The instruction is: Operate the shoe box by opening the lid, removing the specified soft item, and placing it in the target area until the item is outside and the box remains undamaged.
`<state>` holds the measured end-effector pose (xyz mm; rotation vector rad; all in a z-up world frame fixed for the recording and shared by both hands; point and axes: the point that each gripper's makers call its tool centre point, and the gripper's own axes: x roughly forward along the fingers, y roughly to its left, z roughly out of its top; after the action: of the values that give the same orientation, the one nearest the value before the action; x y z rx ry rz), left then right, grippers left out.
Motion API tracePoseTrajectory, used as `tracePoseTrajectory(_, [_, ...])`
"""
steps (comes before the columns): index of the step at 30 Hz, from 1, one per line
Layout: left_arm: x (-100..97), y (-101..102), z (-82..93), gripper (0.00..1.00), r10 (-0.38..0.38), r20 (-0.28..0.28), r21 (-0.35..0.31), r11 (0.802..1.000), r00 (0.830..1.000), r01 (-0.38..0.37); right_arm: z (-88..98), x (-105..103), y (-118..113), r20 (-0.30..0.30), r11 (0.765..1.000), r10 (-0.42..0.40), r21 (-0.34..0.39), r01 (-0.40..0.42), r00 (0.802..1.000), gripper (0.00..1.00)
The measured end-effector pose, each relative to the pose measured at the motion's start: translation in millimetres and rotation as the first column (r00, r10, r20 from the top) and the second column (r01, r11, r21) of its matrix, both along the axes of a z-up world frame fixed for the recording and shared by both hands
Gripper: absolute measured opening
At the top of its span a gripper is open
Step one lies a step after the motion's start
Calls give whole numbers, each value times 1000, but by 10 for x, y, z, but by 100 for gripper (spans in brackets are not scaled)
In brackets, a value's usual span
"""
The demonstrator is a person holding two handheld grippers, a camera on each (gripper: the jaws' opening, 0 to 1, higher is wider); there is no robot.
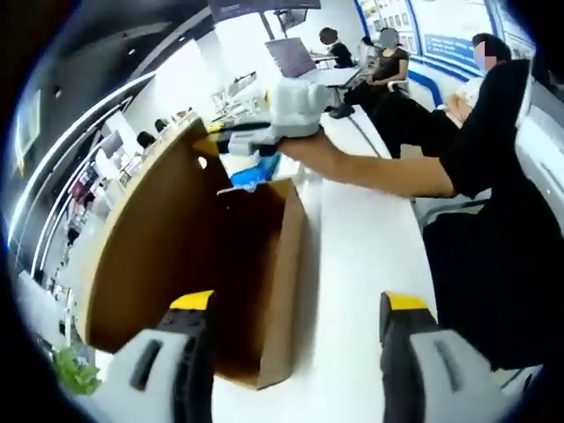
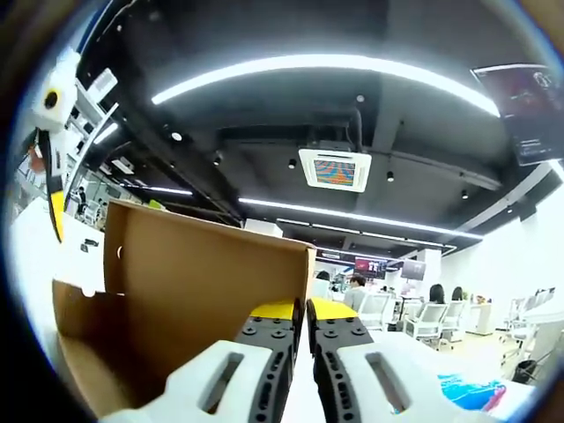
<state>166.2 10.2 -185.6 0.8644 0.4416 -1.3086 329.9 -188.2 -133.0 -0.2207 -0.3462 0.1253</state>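
Your left claw (image 1: 300,308) stood wide before the open shoe box (image 1: 176,264) on the white worktop (image 1: 370,256); your right claw (image 2: 300,310) was closed, empty.

No legible text or labels.

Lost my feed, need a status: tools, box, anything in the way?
Left tool open, short of shoe box. Right tool shut at box's far end. Lid up. Nothing blocking.
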Motion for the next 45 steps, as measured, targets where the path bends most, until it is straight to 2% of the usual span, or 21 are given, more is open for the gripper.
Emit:
tracePoseTrajectory(4, [-101,-22,150,79,-7,-27,-14,1000,1000,6,1,2,0,1,1000,-4,-7,4,1000,2])
tracePoseTrajectory(7, [-71,4,293,72,3,-39,-37,999,999,-4,0,7,-3,1,1000,-4,-8,4,1000,3])
tracePoseTrajectory(9, [-32,53,374,65,-16,-16,-21,1000,1000,15,-1,12,-4,1,1000,-5,-13,5,1000,3])
tracePoseTrajectory(12, [81,63,601,63,0,27,-72,997,1000,2,0,17,-6,2,1000,-5,-19,5,1000,3])
tracePoseTrajectory(13, [122,68,701,64,18,22,-105,994,1000,-15,1,18,-4,2,1000,-6,-20,6,1000,3])
tracePoseTrajectory(14, [155,88,741,64,25,25,-107,994,999,-22,1,20,-5,3,1000,-7,-23,7,1000,3])
tracePoseTrajectory(15, [232,135,808,64,35,59,-99,995,998,-29,0,22,-4,3,1000,-6,-23,6,1000,3])
tracePoseTrajectory(17, [381,241,882,68,32,149,-43,999,988,-25,0,24,-6,4,1000,-8,-27,8,1000,3])
tracePoseTrajectory(19, [507,305,941,67,20,209,-9,1000,978,-18,-2,25,-3,5,999,-11,-32,11,1000,3])
tracePoseTrajectory(22, [686,375,960,69,57,192,1,998,980,-58,-6,27,-11,8,1000,-6,-24,6,1000,3])
tracePoseTrajectory(24, [805,491,900,70,118,140,32,992,983,-123,-13,35,-16,8,1000,-7,-26,8,1000,3])
tracePoseTrajectory(28, [1005,546,969,70,118,180,46,991,977,-128,-26,41,-33,3,1000,-8,-21,8,1000,2])
tracePoseTrajectory(32, [1184,489,1049,73,133,191,28,990,973,-140,-29,40,-31,3,1000,-10,-24,10,1000,3])
tracePoseTrajectory(36, [1340,446,988,76,107,229,84,988,968,-129,-30,42,-33,2,1000,-8,-19,8,1000,2])
tracePoseTrajectory(41, [1465,374,875,76,113,198,112,984,974,-137,-30,38,-35,-1,1000,-1,-1,1,1000,2])
tracePoseTrajectory(45, [1561,354,803,73,111,206,146,979,972,-143,-30,36,-33,0,1000,-2,-3,2,1000,2])
